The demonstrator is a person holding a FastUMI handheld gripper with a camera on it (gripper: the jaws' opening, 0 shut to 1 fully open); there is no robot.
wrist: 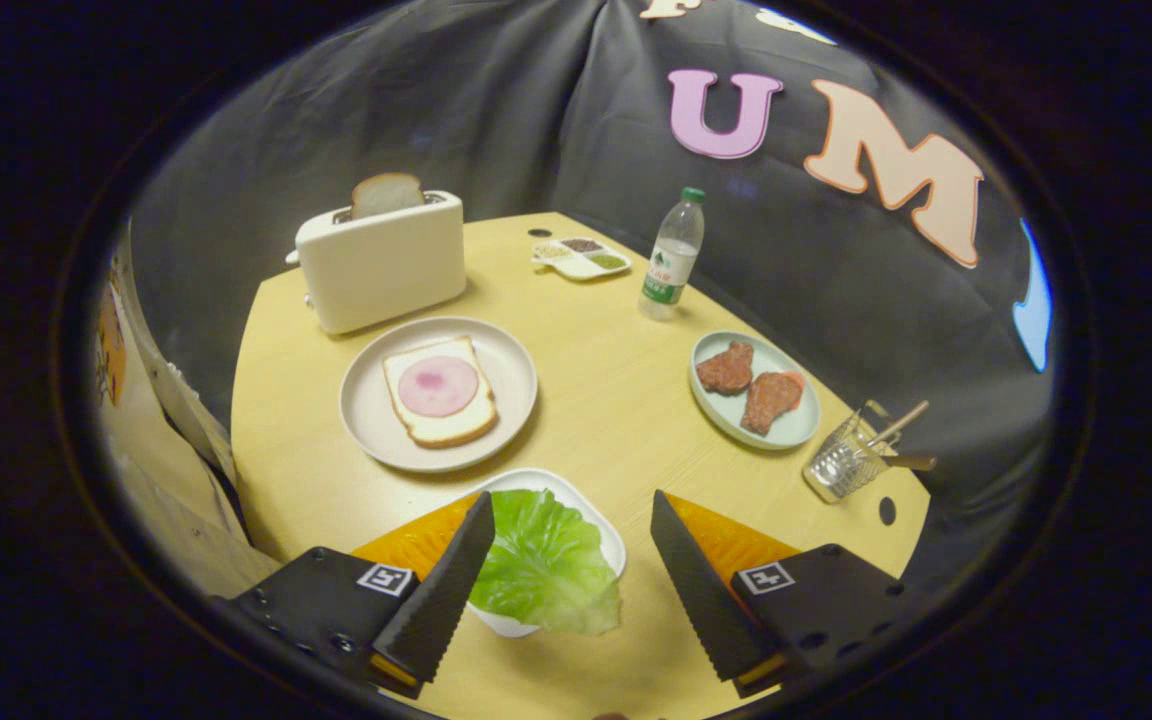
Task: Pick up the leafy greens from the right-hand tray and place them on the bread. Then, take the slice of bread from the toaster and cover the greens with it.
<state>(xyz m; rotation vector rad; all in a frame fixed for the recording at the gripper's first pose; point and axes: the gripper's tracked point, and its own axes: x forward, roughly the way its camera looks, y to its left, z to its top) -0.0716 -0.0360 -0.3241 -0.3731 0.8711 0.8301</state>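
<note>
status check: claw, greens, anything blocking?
Claw open, fingers either side of the greens, not touching. Greens in white tray. Bread with ham on plate beyond. Toast in toaster. Path clear.

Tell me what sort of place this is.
Probably a staged kitchen table in a recording booth: a toaster holding bread, plates of food on a yellow table, and black cloth for walls. The gripper hangs open over the lettuce.

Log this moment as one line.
gripper: open, straddling leafy greens in tray | bread on plate: uncovered | toaster slice: still in slot
</note>
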